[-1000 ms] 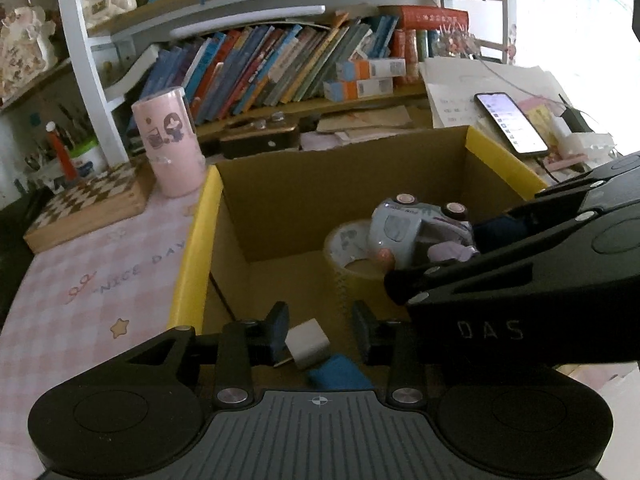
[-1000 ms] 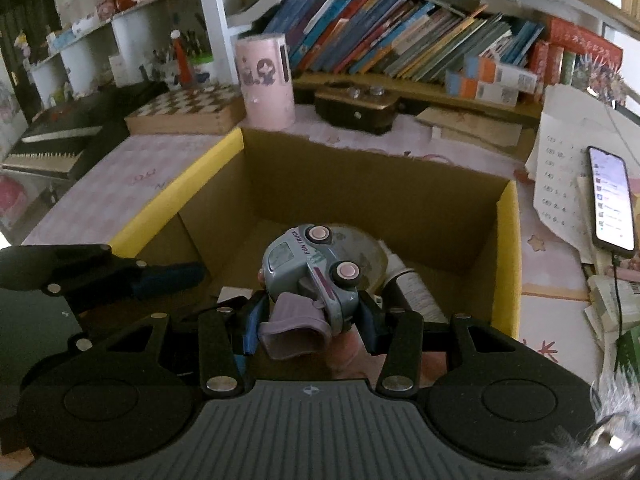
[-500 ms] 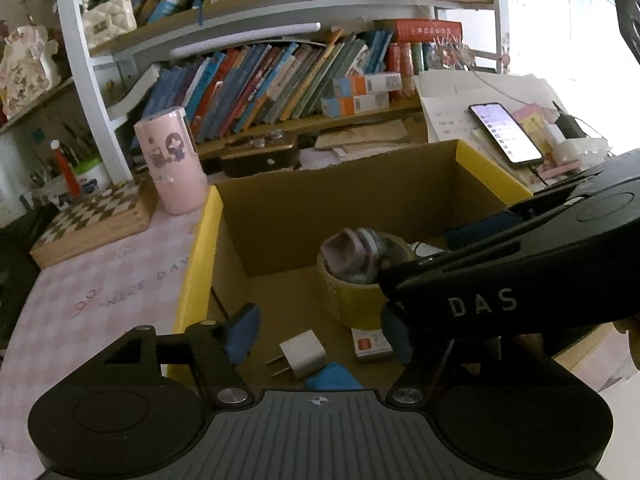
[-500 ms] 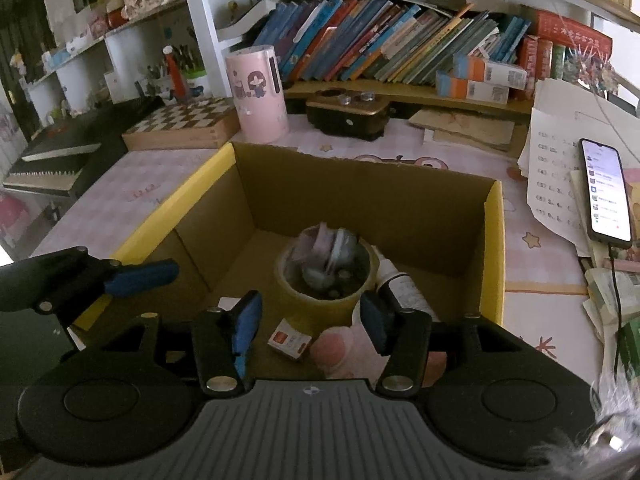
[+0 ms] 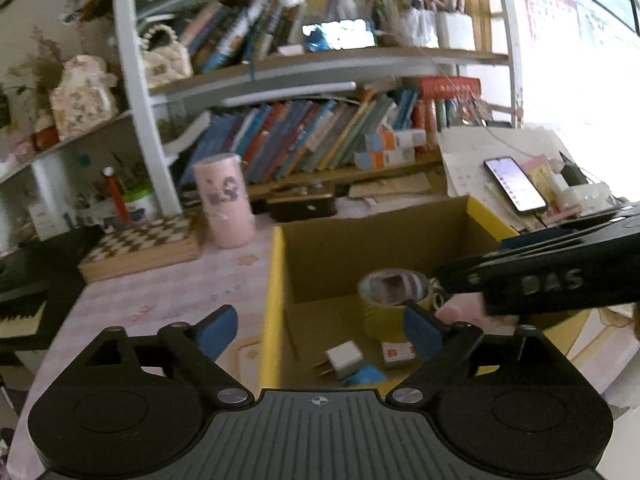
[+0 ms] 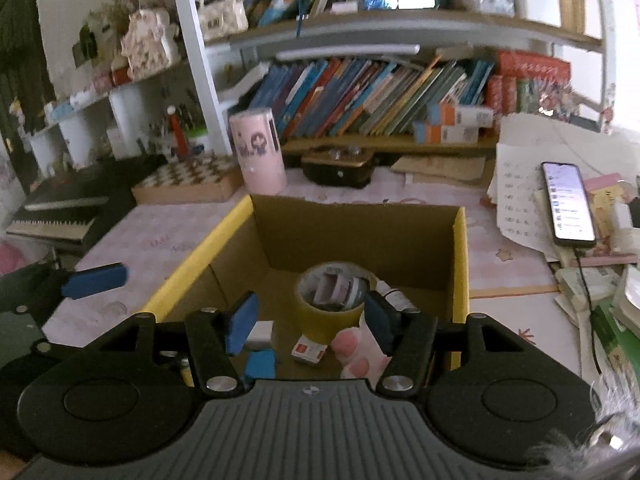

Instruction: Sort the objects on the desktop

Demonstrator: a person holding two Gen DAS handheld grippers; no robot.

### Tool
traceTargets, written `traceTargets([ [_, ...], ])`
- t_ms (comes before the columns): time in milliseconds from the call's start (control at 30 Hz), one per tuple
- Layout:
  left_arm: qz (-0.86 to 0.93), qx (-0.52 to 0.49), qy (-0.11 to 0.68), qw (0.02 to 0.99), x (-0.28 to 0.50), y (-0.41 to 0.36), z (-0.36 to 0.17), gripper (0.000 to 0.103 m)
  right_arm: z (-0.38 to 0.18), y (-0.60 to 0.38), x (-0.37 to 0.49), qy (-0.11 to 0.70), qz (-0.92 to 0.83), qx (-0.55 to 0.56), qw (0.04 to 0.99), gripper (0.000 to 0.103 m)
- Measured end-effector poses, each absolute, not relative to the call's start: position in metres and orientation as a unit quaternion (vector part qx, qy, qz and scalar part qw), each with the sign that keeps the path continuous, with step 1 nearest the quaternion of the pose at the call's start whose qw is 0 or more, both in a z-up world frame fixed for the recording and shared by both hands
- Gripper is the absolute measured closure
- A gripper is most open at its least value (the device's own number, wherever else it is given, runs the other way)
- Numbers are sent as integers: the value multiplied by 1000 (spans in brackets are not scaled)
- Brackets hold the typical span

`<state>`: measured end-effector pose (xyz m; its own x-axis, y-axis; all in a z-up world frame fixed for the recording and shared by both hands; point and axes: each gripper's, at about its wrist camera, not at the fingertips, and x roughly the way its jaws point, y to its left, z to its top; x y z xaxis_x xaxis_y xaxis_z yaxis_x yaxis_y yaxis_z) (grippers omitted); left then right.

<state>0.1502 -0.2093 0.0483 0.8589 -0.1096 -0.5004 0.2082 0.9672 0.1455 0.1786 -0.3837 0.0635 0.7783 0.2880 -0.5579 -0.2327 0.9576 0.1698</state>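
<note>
The left claw (image 5: 320, 330) stands released, its blue-padded jaws having just been opening wide, with nothing between them; it hangs over the near left corner of the yellow-rimmed brown cardboard box (image 5: 276, 300), one jaw outside the box wall and the other over the inside. The right claw (image 6: 310, 322) is also released, its jaws having just been opening, and nothing is pressed between its pads; it hangs over the near part of the same box (image 6: 460, 264).

Below the right claw, on the box floor, lies a roll of yellow-brown packing tape (image 6: 334, 308) set flat, and the small grey-blue toy car (image 6: 338, 290) rests inside the ring of the roll. Just beside the roll lie a small white-and-red carton (image 6: 308, 350), a pink cat-paw toy (image 6: 354, 350), a white plug adapter (image 5: 342, 360), a flat blue piece (image 6: 260, 362) and a small white bottle (image 6: 394, 296).

Beyond the box, on the pink patterned counter (image 6: 160, 228), stand a pink cylindrical cup with a cartoon print (image 6: 258, 152), a wooden chessboard box (image 6: 188, 180) and a dark wooden case (image 6: 336, 164). To the right a lit smartphone (image 6: 566, 202) lies on loose white papers (image 6: 520, 184). A shelf of leaning books (image 6: 360, 96) lines the back.
</note>
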Motion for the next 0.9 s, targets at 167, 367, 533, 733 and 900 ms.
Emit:
traceTargets([
  [167, -57, 78, 246, 964, 122, -173, 55, 4, 69, -372, 145, 286, 116, 56, 950, 40],
  [367, -23, 58, 245, 968, 84, -129, 56, 1, 68, -345, 101, 264, 85, 46, 960, 25],
  [533, -10, 46, 254, 966, 53, -96, 54, 1, 60, -319, 65, 268, 73, 52, 959, 19],
  [733, 1, 27, 264, 964, 15, -66, 50, 0, 52, -287, 17, 271, 54, 45, 960, 16],
  [900, 9, 41, 270, 962, -17, -52, 42, 0, 43, -265, -19, 269, 38, 40, 962, 14],
])
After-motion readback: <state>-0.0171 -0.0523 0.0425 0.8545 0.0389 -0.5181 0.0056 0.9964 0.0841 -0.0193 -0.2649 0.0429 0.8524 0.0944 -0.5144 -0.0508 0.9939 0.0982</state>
